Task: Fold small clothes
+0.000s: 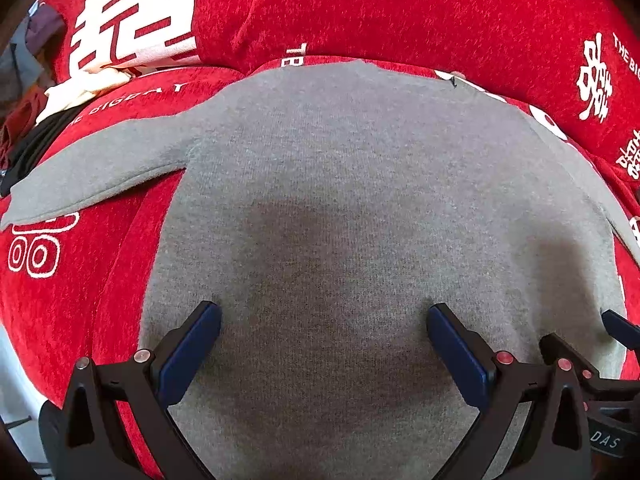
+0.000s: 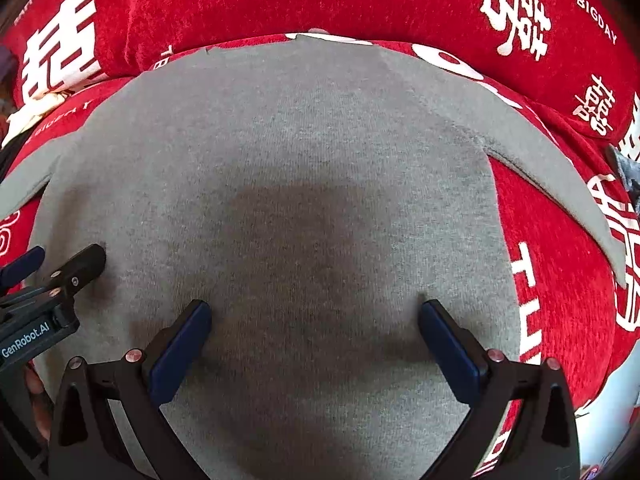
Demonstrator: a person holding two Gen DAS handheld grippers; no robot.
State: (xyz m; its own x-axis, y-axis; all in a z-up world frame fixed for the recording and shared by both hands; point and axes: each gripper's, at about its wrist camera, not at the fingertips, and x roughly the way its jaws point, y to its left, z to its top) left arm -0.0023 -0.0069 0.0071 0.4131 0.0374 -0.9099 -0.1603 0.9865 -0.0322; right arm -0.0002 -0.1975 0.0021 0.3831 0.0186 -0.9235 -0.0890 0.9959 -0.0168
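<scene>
A small grey T-shirt (image 1: 340, 168) lies flat on a red cloth, sleeves spread to both sides; it also fills the right wrist view (image 2: 288, 152). My left gripper (image 1: 324, 320) is open, its blue-padded fingertips resting on the shirt's lower middle. My right gripper (image 2: 314, 314) is open too, with its fingertips on the shirt's lower part. The right gripper's fingertip (image 1: 620, 326) shows at the right edge of the left wrist view. The left gripper (image 2: 60, 272) shows at the left edge of the right wrist view. Both are empty.
The red cloth (image 1: 440, 12) has white characters and lettering and rises into a padded back behind the shirt. A pile of white and dark clothes (image 1: 60, 100) lies at the far left. A grey item (image 2: 626, 168) sits at the right edge.
</scene>
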